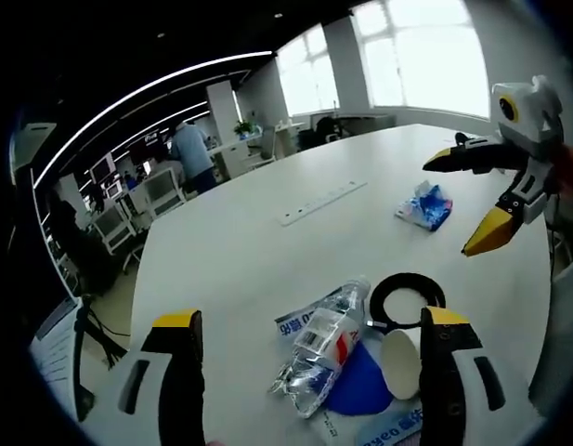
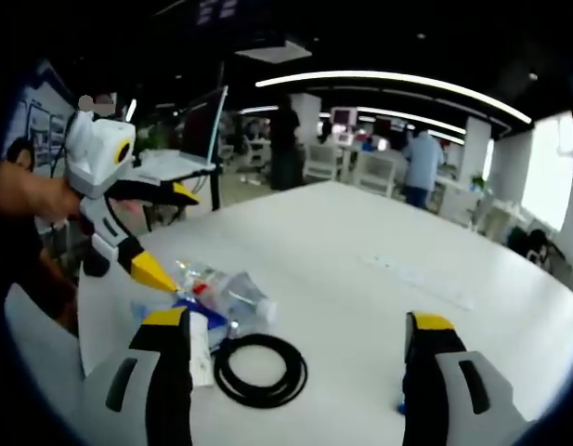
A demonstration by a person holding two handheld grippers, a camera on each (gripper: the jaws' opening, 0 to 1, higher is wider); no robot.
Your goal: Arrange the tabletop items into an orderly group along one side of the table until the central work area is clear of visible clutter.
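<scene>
Left gripper view, paper cup (image 1: 400, 363) (on its side), blue packet (image 1: 425, 205)

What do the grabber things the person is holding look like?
Both look alike. The left gripper has two thick black fingers with yellow tips and grey side panels. The right gripper matches. Seen from outside, each has a white boxy body and pointed black fingers with yellow tips, rather like a beak.

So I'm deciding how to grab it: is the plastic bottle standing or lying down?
Lying down. The plastic bottle rests on its side on the table, beside the black cable coil.
</scene>
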